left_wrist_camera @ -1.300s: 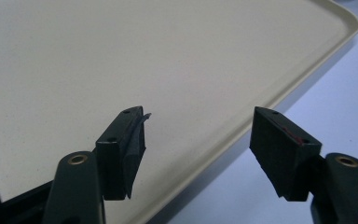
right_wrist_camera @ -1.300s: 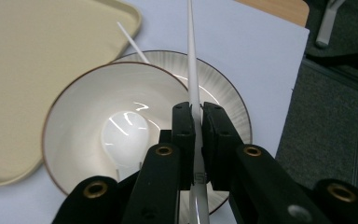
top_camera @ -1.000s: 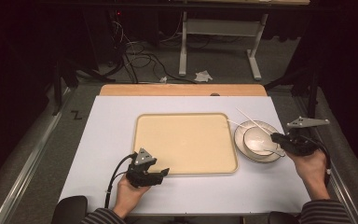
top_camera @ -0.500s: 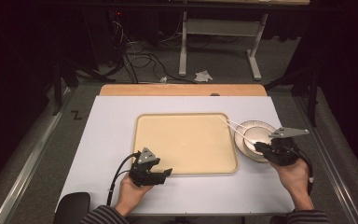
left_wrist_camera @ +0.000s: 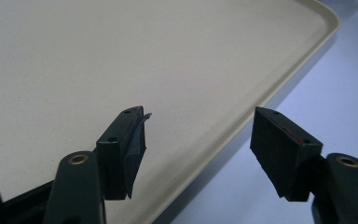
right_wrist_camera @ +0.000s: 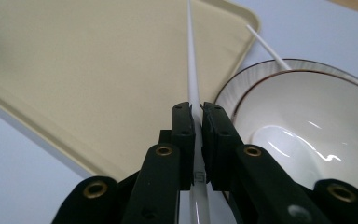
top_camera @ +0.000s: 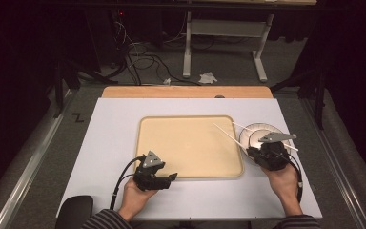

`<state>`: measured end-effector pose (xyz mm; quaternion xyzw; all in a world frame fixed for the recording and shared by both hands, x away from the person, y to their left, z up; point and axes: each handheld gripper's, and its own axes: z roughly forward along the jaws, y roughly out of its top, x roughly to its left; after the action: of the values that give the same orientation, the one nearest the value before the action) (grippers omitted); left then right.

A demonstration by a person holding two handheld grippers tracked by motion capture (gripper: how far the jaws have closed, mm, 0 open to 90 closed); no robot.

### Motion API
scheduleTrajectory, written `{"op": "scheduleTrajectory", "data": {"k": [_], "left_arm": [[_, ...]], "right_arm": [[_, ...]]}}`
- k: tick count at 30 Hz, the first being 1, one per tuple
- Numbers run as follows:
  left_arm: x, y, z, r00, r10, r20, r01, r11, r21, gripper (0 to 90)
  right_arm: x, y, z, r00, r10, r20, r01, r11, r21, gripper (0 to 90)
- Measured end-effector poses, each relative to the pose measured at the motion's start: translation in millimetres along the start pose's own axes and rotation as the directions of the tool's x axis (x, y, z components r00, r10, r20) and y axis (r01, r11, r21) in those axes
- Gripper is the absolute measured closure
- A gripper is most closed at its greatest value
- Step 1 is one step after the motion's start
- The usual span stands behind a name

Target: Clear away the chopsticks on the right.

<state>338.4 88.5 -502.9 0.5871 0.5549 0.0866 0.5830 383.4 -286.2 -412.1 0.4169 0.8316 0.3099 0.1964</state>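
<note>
A white chopstick (right_wrist_camera: pixel 192 70) is clamped between the jaws of my right gripper (right_wrist_camera: pixel 196 107). Its tip reaches out over the beige tray (right_wrist_camera: pixel 98 70). In the high view the right gripper (top_camera: pixel 253 151) sits at the near left rim of the white bowl (top_camera: pixel 262 133), beside the tray's right edge, and the held chopstick (top_camera: pixel 228 136) slants up and left. A second chopstick (top_camera: pixel 242 128) rests across the bowl. My left gripper (left_wrist_camera: pixel 200 114) stands open with nothing in it, straddling the near edge of the tray (left_wrist_camera: pixel 121 56).
The tray (top_camera: pixel 190 145) lies in the middle of a white table top (top_camera: pixel 114 143) with a wooden strip (top_camera: pixel 186 91) at its far edge. Beyond are the floor, cables and a desk's legs. A dark round object (top_camera: pixel 74 212) sits by the table's near left corner.
My right gripper has moved left with the chopstick, from the bowl's right side to its left rim by the tray. The left gripper has stayed put.
</note>
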Motion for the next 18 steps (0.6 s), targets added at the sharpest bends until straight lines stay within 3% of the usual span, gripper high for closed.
{"op": "scheduleTrajectory", "data": {"k": [7,10,18], "left_arm": [[-1.7,-0.1,1.0,1.0000,-0.001,0.004,0.001,1.0000,-0.004,35.7],[-2.0,-0.9,1.0,0.9999,0.008,0.007,-0.008,1.0000,0.004,35.7],[-3.0,-2.1,0.6,0.9998,0.016,0.009,-0.016,0.9999,0.005,35.8]], "right_arm": [[13.5,3.3,8.2,0.9996,-0.001,-0.028,0.001,1.000,-0.002,85.7],[20.0,4.4,11.4,0.9999,-0.017,0.002,0.017,1.000,0.010,85.7],[31.5,11.6,37.7,0.9990,0.043,-0.011,-0.043,0.999,0.020,85.7]]}}
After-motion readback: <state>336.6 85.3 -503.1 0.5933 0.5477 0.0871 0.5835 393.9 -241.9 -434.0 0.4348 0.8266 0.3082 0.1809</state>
